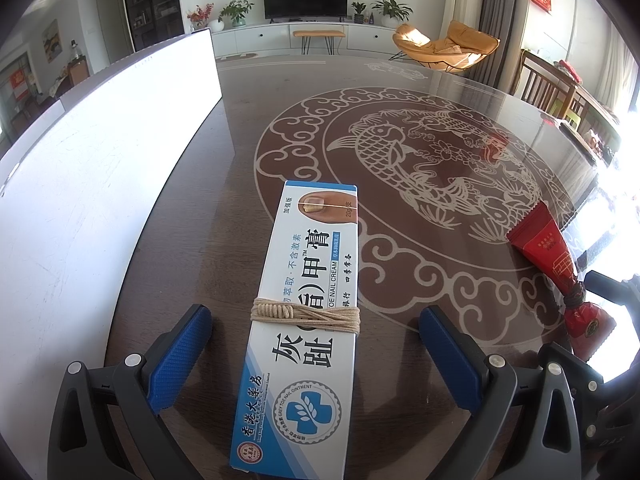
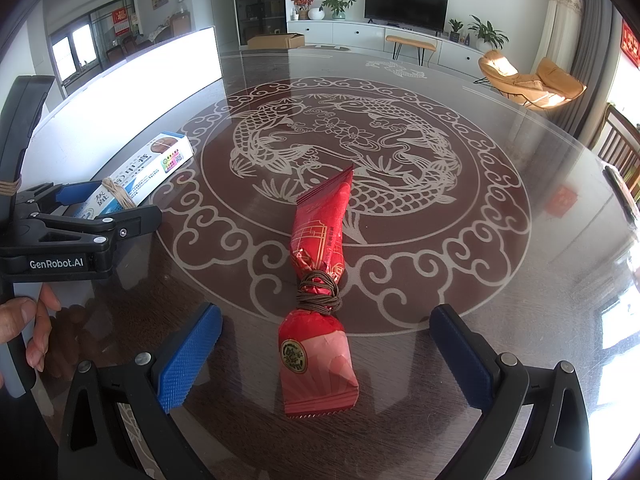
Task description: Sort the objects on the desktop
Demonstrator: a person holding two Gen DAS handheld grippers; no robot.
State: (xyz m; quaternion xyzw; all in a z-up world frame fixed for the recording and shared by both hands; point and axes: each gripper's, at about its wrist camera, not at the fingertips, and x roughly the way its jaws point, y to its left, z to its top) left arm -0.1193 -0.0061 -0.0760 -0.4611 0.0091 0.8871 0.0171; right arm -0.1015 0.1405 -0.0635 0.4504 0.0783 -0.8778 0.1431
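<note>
A white and blue nail cream box [image 1: 304,320], tied round with tan cord, lies flat on the dark table between the fingers of my left gripper [image 1: 316,344], which is open and not touching it. A red snack packet [image 2: 320,300], tied round its middle with brown cord, lies between the fingers of my right gripper [image 2: 326,352], also open. The packet also shows at the right of the left wrist view [image 1: 560,272]. The box [image 2: 136,180] and the left gripper [image 2: 92,208] show at the left of the right wrist view.
A large white board or tray [image 1: 88,184] lies along the left side of the round glass-topped table [image 1: 420,168] with its fish pattern. A hand [image 2: 24,328] holds the left gripper's handle. Chairs stand beyond the table's right edge.
</note>
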